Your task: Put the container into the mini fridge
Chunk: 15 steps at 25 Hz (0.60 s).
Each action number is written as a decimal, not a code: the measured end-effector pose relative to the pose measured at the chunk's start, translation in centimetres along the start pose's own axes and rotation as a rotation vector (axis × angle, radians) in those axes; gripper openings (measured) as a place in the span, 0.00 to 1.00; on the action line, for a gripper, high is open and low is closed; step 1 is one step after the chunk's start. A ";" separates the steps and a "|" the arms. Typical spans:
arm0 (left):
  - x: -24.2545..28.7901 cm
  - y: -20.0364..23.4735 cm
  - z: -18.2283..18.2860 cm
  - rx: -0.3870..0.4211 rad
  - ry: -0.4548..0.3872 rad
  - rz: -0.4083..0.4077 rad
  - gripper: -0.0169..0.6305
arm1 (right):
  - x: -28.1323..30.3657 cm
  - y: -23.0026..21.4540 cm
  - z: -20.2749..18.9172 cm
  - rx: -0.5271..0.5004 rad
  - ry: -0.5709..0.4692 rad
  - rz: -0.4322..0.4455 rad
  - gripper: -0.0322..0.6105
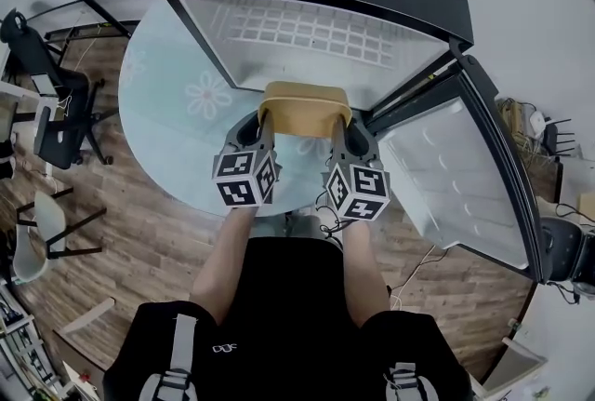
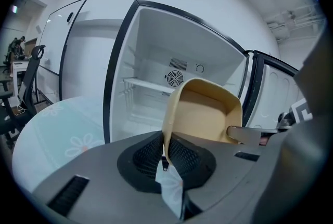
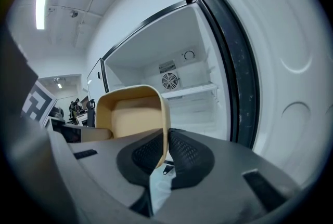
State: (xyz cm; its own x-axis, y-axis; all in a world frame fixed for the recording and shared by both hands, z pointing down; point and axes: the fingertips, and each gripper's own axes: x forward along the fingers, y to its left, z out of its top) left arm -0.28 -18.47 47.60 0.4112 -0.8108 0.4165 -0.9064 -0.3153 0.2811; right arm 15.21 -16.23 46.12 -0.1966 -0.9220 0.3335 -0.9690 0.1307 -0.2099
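Note:
A tan open container (image 1: 304, 109) hangs in the air just in front of the open mini fridge (image 1: 316, 27). My left gripper (image 1: 263, 125) is shut on its left rim and my right gripper (image 1: 340, 127) is shut on its right rim. In the left gripper view the container (image 2: 204, 111) tilts with its empty inside facing me, its wall pinched between the dark pads. The right gripper view shows the same container (image 3: 134, 112) before the white fridge interior (image 3: 192, 98), with a shelf and a round fan grille at the back.
The fridge door (image 1: 462, 180) stands open to the right. The fridge sits on a round glass table (image 1: 172, 101) with flower prints. Office chairs (image 1: 51, 106) stand at the left on the wooden floor. The person's legs show below the grippers.

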 end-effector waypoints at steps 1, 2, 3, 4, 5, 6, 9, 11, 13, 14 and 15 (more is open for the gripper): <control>0.2 0.2 -0.1 -0.004 0.008 0.001 0.06 | 0.2 0.1 -0.2 0.002 0.008 0.000 0.09; 0.4 0.3 -0.2 -0.007 0.015 0.000 0.06 | 0.4 0.0 -0.4 0.005 0.014 -0.001 0.09; 0.7 0.4 -0.2 -0.007 0.019 -0.003 0.06 | 0.6 -0.1 -0.5 0.009 0.017 -0.004 0.09; 1.1 0.4 -0.2 -0.007 0.023 -0.006 0.06 | 0.9 -0.3 -0.5 0.012 0.019 -0.009 0.09; 1.4 0.5 -0.3 -0.007 0.028 -0.009 0.06 | 1.1 -0.4 -0.6 0.014 0.022 -0.013 0.09; 1.7 0.6 -0.4 -0.008 0.034 -0.011 0.06 | 1.4 -0.6 -0.8 0.016 0.026 -0.017 0.09; 2.5 1.0 -1.0 -0.017 0.055 -0.014 0.06 | 2.0 -0.8 -1.4 0.019 0.045 -0.029 0.09; 3.0 1.2 -1.3 -0.021 0.067 -0.017 0.06 | 2.4 -1.0 -1.8 0.023 0.057 -0.036 0.09; 3.6 1.4 -1.7 -0.025 0.078 -0.019 0.06 | 2.8 -1.3 -2.2 0.028 0.069 -0.044 0.09; 3.9 1.5 -1.8 -0.028 0.083 -0.019 0.06 | 3.1 -1.4 -2.4 0.028 0.074 -0.047 0.09; 4.2 1.6 -2.0 -0.031 0.088 -0.018 0.06 | 3.4 -1.4 -2.5 0.027 0.079 -0.049 0.09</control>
State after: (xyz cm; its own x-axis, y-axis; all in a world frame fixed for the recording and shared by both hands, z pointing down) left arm 0.17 -21.44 51.51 0.4357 -0.7583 0.4849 -0.8959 -0.3132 0.3152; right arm 15.57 -18.59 49.85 -0.1612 -0.8952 0.4155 -0.9736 0.0753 -0.2155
